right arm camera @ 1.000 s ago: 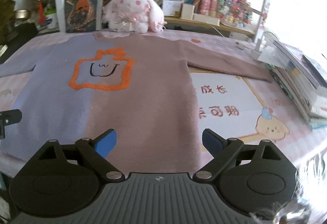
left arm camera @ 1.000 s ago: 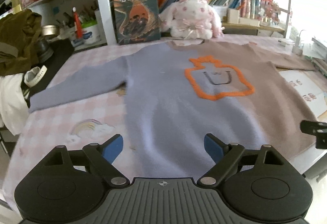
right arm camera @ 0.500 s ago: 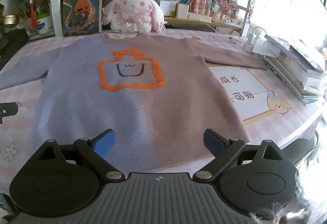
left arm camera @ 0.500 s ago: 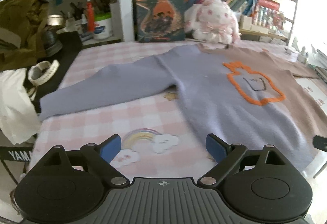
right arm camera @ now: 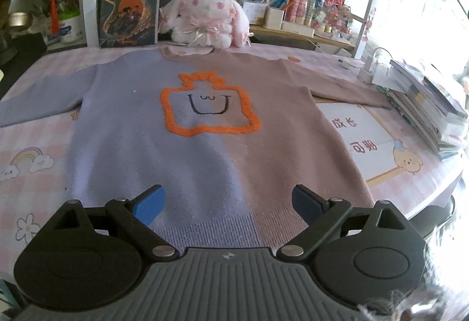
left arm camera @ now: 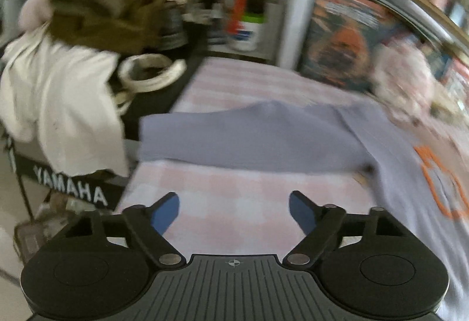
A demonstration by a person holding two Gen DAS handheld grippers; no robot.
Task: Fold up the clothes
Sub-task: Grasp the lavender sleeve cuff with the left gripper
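The sweater [right arm camera: 205, 127] lies flat, front up, on the pink checked bench [right arm camera: 32, 174], collar at 12 o'clock by a plush rabbit [right arm camera: 205, 19]. The left gripper [left arm camera: 234, 212] hangs above bare bench, jaws closing with nothing between them, the lilac sleeve [left arm camera: 249, 139] just beyond at 12 o'clock. The right gripper [right arm camera: 228, 203] stands open above the hem, holding nothing

One sweater [right arm camera: 205, 145], one plush bunny [right arm camera: 205, 19], two hand-held grippers [left arm camera: 234, 211] [right arm camera: 227, 205].
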